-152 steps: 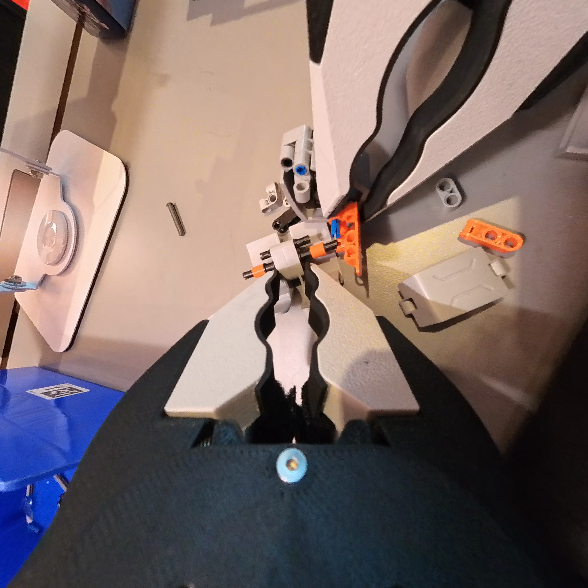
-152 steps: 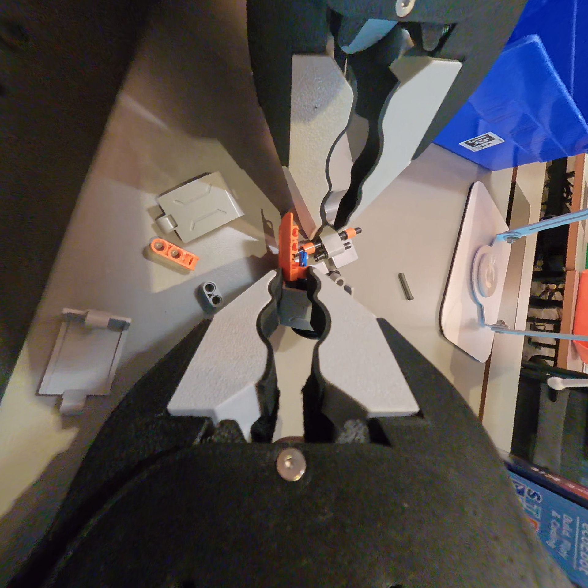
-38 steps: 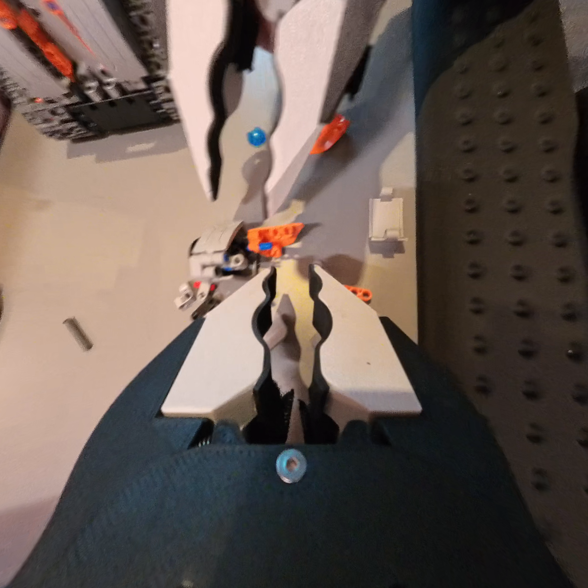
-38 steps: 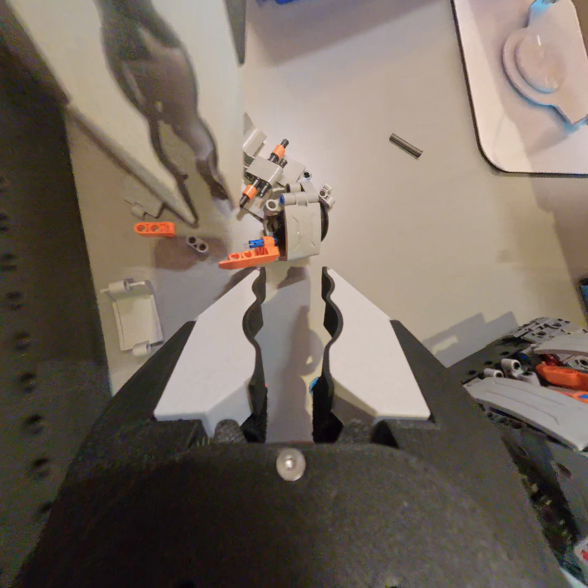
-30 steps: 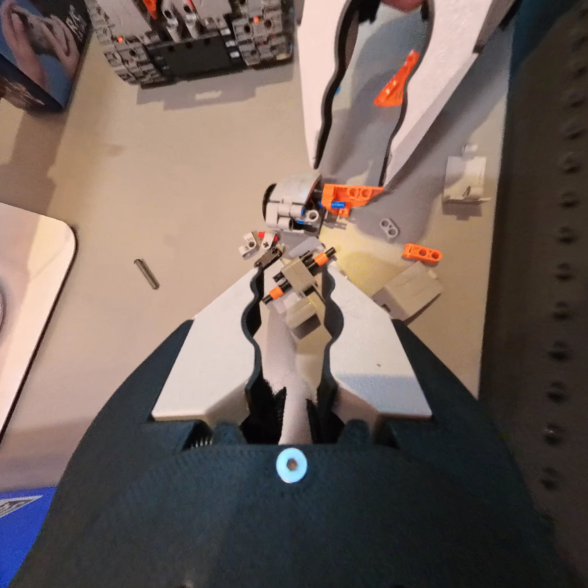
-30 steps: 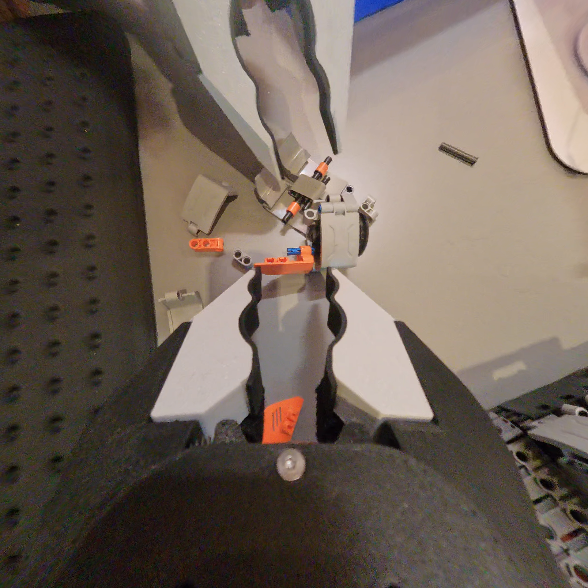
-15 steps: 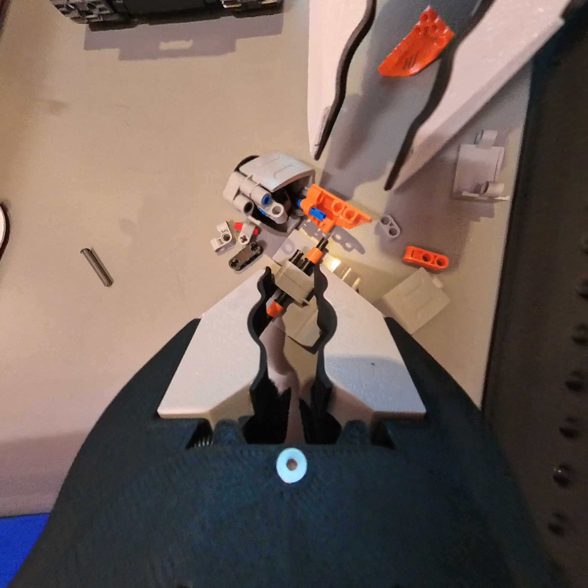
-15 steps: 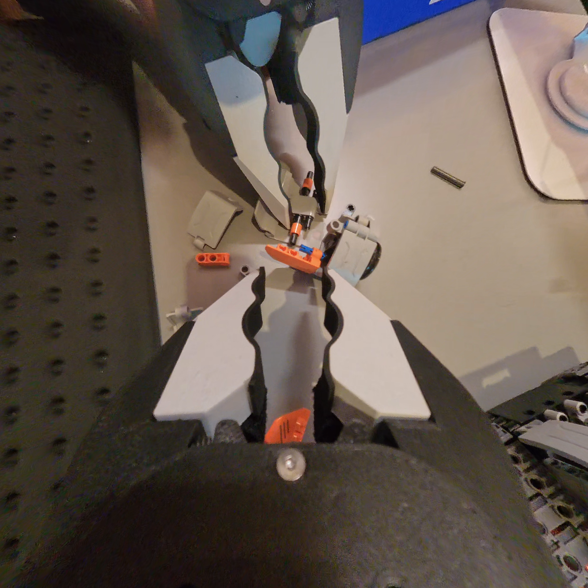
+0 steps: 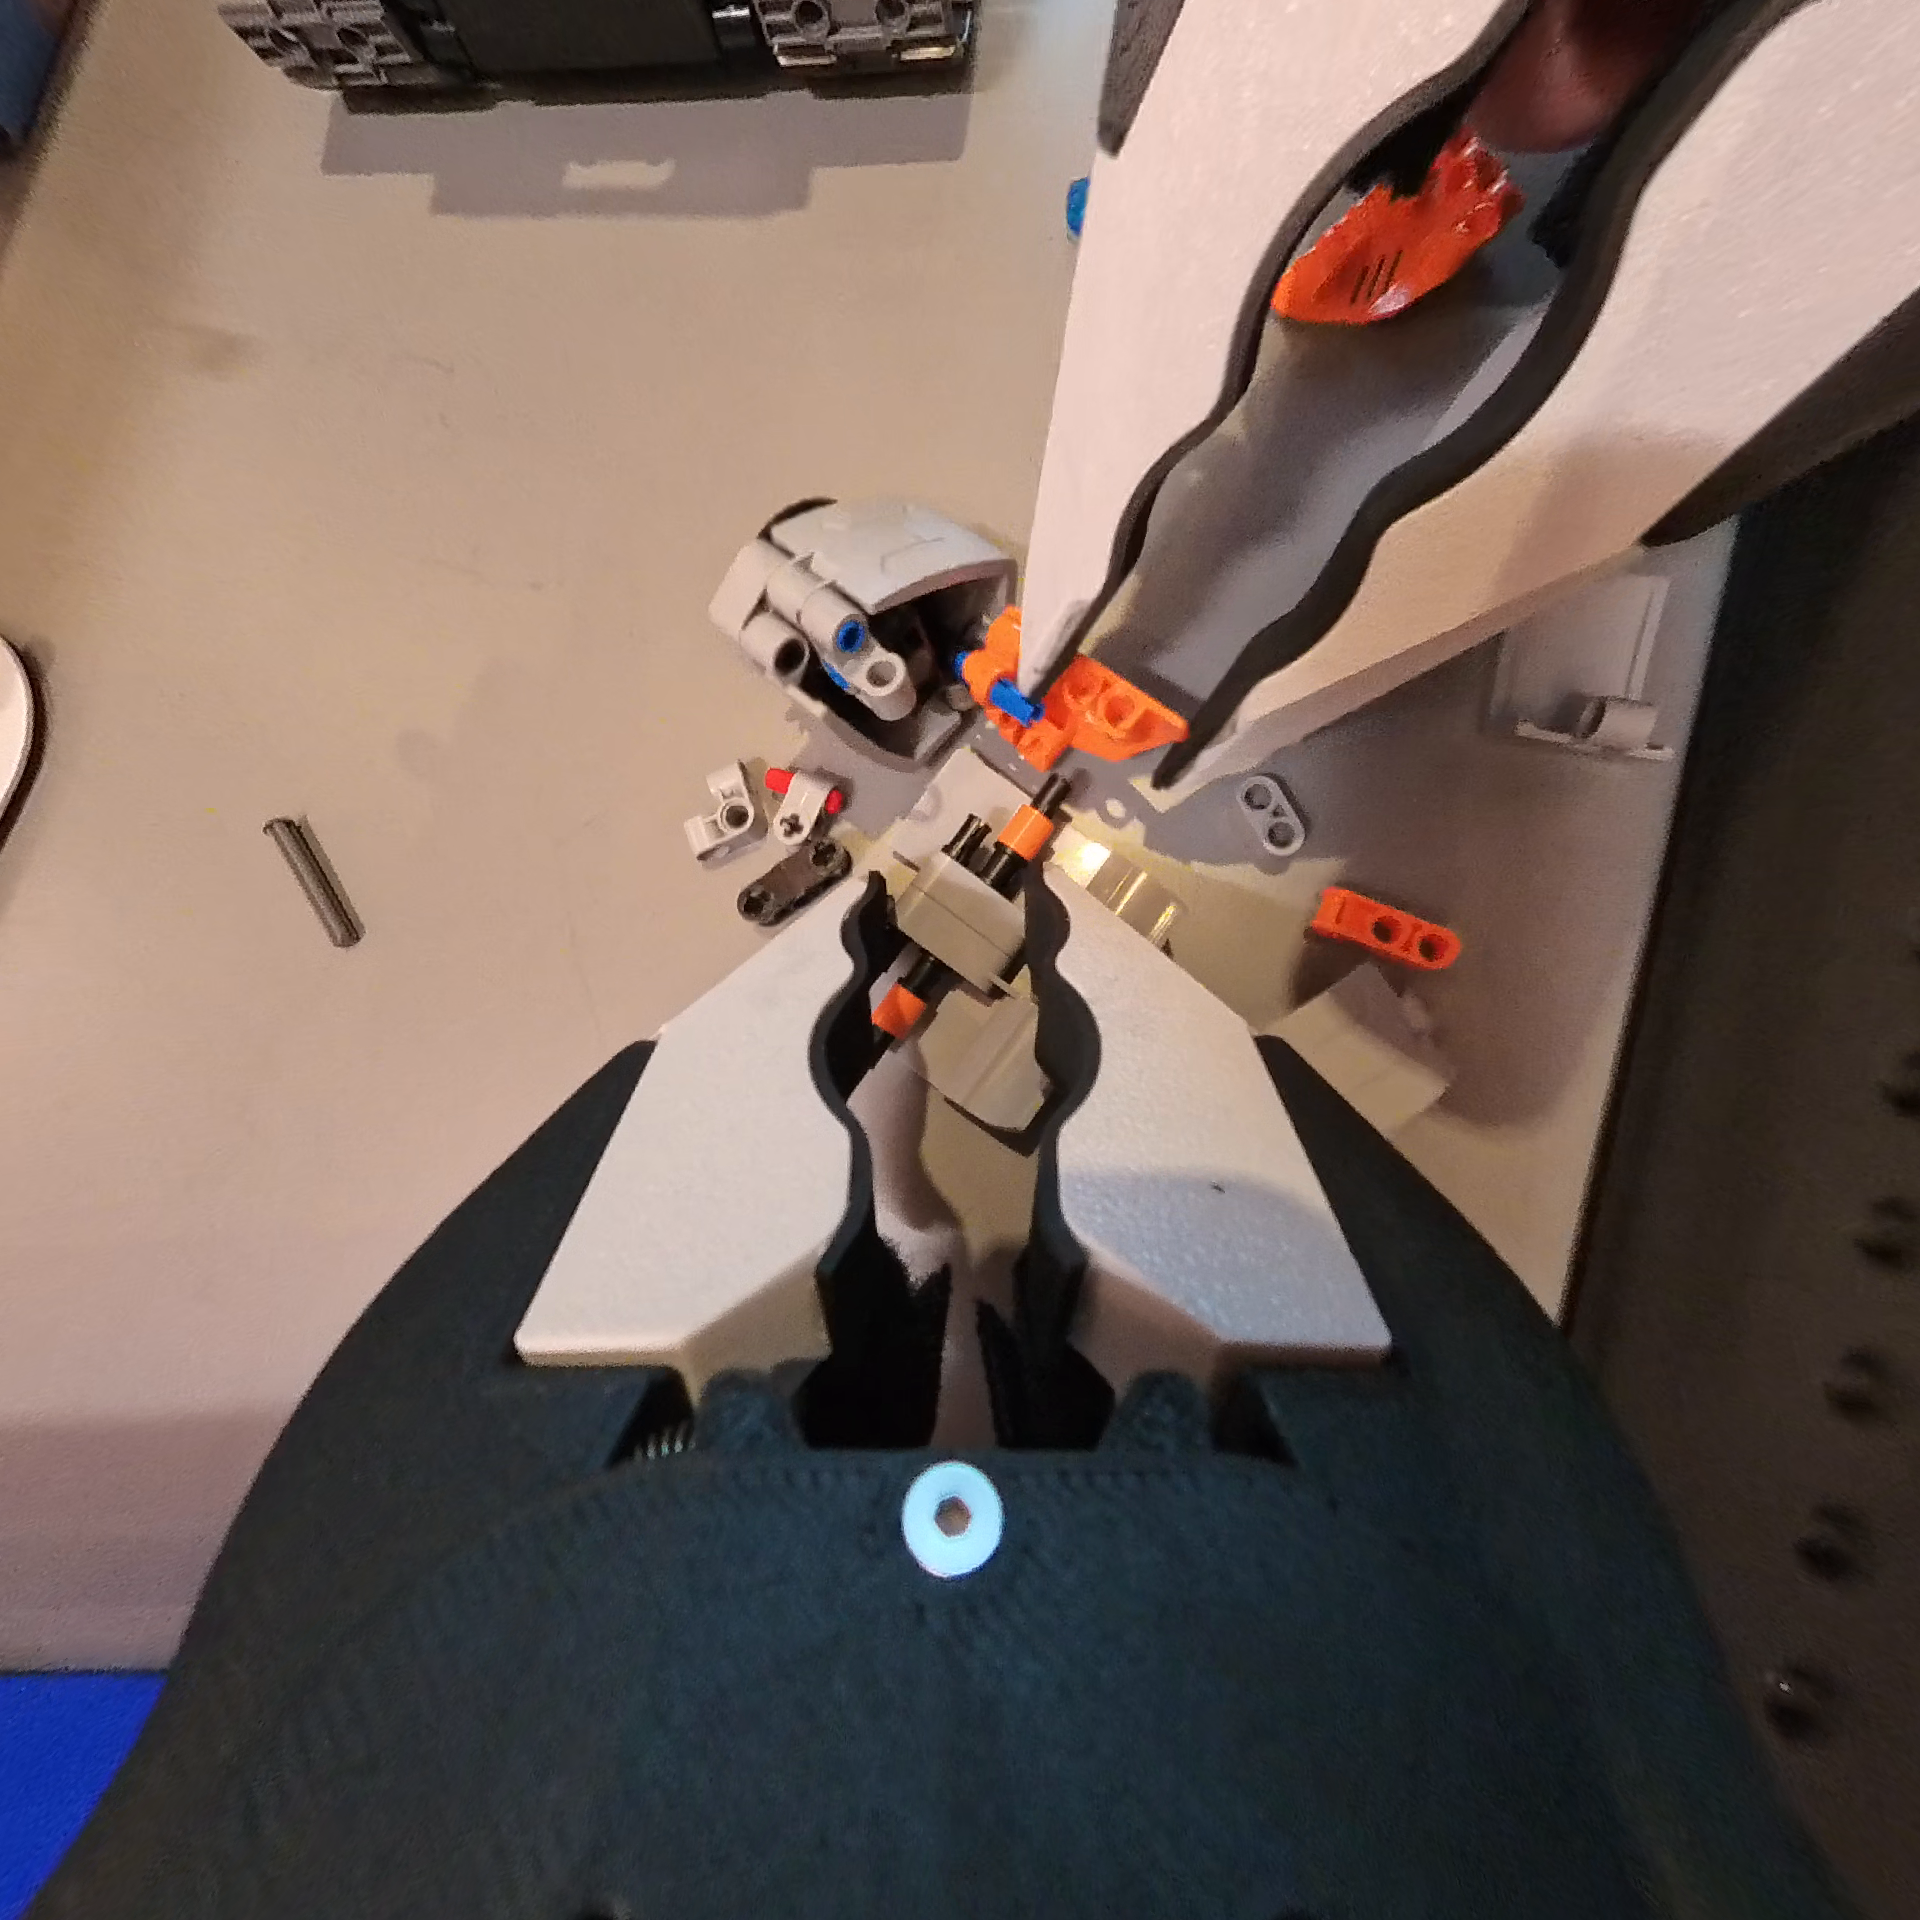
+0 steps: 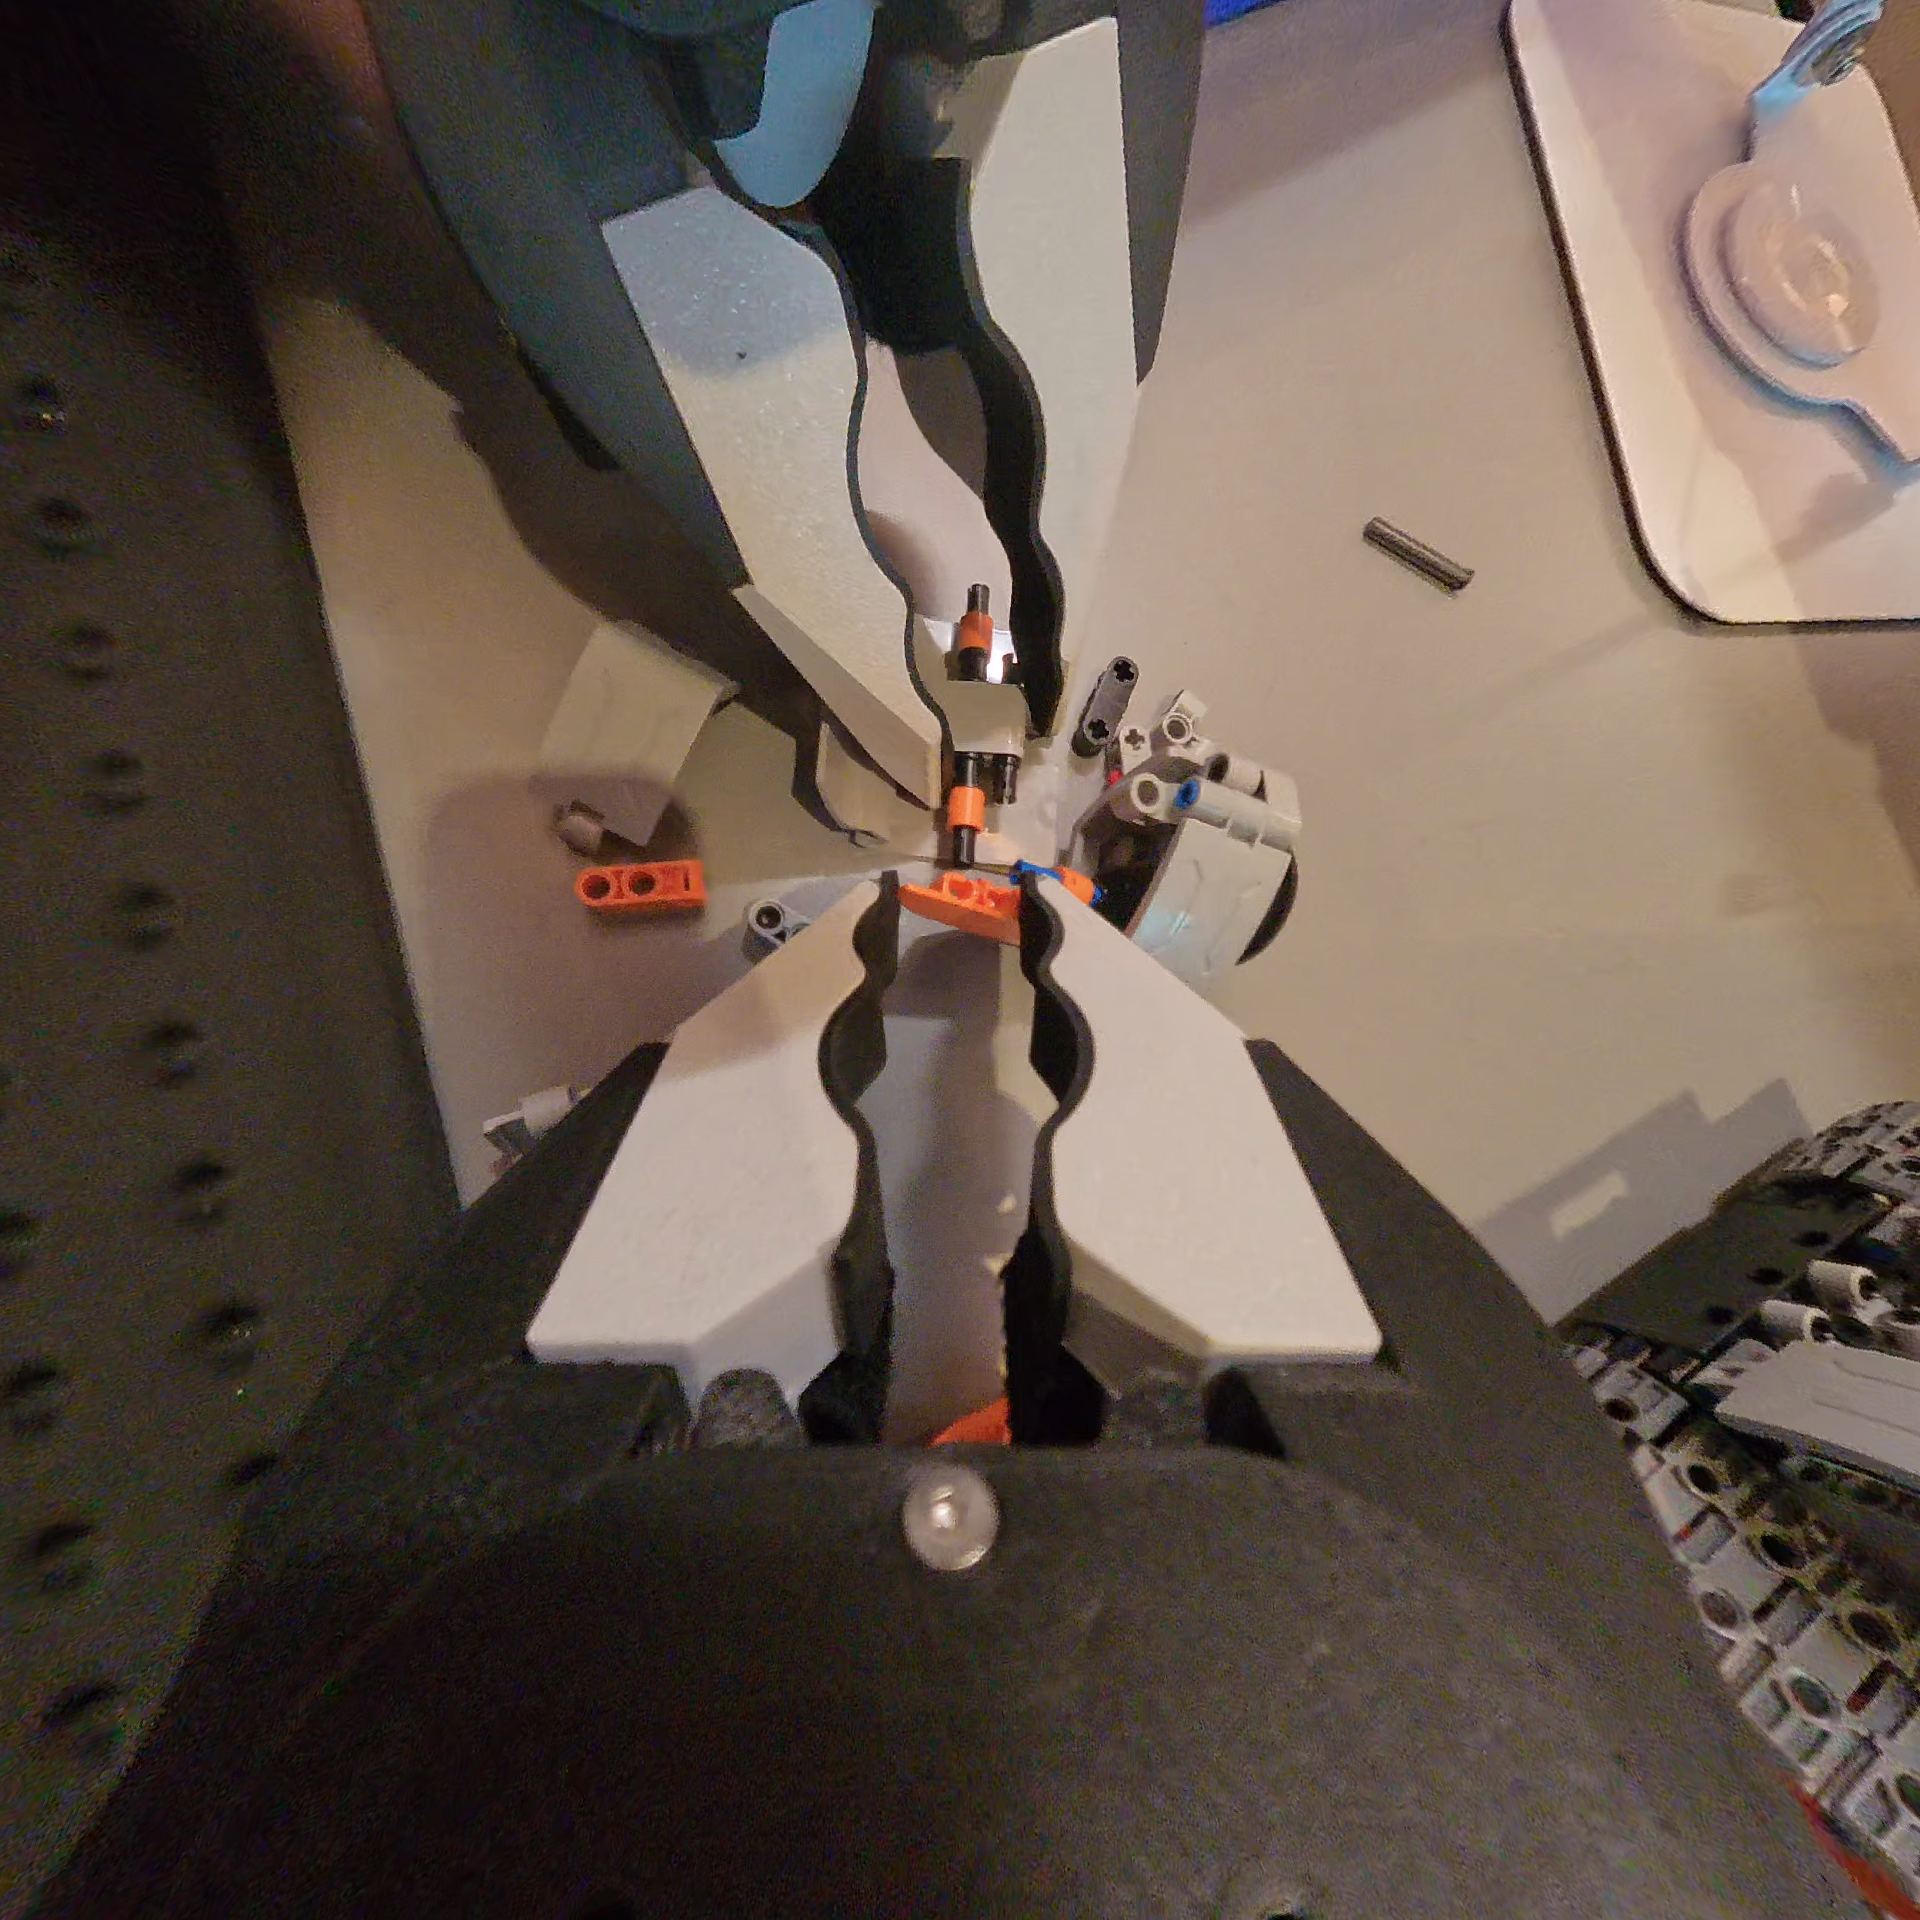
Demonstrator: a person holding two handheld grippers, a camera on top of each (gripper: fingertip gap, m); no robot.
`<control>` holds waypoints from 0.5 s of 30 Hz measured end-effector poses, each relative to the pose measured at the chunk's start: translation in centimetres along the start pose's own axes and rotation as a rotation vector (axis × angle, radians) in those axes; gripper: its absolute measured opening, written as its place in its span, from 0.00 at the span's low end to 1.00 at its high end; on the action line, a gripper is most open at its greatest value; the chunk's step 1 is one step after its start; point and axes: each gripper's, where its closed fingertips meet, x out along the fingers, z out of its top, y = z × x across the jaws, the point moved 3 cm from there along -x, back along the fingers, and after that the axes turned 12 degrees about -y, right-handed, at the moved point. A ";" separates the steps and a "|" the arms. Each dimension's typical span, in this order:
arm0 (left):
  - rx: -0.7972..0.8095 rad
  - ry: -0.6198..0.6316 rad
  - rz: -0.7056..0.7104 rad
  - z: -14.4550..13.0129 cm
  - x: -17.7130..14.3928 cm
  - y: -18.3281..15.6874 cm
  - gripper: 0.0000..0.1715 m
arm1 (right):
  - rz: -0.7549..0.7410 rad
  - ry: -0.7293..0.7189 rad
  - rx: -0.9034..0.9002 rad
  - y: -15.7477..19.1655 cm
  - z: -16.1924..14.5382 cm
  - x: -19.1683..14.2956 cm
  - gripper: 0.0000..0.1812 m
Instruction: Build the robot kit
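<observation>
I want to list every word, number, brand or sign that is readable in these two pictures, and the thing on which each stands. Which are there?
None: no writing shows in either view.
The orange panel bears only moulded grooves, not letters.
The grey curved shell has raised lines, no characters.
The grey block in the left gripper is blank.

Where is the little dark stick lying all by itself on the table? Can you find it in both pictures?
Left wrist view: the dark stick lies alone on the table at the left edge, about halfway up.
Right wrist view: the dark stick lies at upper right, just below the white board's rounded corner.
Shared landmark: the curved grey brick assembly in the middle; the stick lies off to one side of it in both.
</observation>
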 end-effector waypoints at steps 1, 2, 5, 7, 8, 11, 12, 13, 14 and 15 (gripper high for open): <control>-0.001 0.001 0.006 0.0 0.1 0.0 0.14 | 0.004 -0.007 0.010 0.0 0.0 -0.1 0.11; -0.005 0.002 0.009 0.1 0.1 0.0 0.14 | 0.000 -0.012 0.011 -0.2 0.0 -0.2 0.11; -0.011 0.002 0.024 0.1 0.2 0.3 0.13 | -0.017 -0.025 0.016 -0.7 0.1 -1.0 0.14; -0.014 0.004 0.024 0.2 0.2 0.3 0.13 | -0.024 -0.013 0.009 -0.8 -0.1 -1.3 0.17; -0.018 0.005 0.028 0.2 0.3 0.4 0.13 | -0.029 -0.010 0.004 -0.8 -0.2 -1.2 0.19; -0.018 0.005 0.032 0.5 0.6 0.3 0.13 | -0.066 0.039 -0.019 -0.9 -0.8 -0.9 0.15; -0.016 0.004 0.033 0.6 0.7 0.3 0.13 | -0.087 0.048 -0.019 -1.1 -0.9 -1.0 0.14; -0.014 0.002 0.031 0.7 0.9 0.1 0.13 | -0.090 0.055 -0.005 -1.3 -1.1 -1.1 0.13; -0.013 0.002 0.033 0.8 1.0 0.0 0.13 | -0.081 0.056 0.016 -1.2 -1.3 -1.2 0.13; -0.010 0.003 0.036 0.9 1.1 0.0 0.13 | -0.078 0.048 0.036 -1.3 -1.3 -1.3 0.12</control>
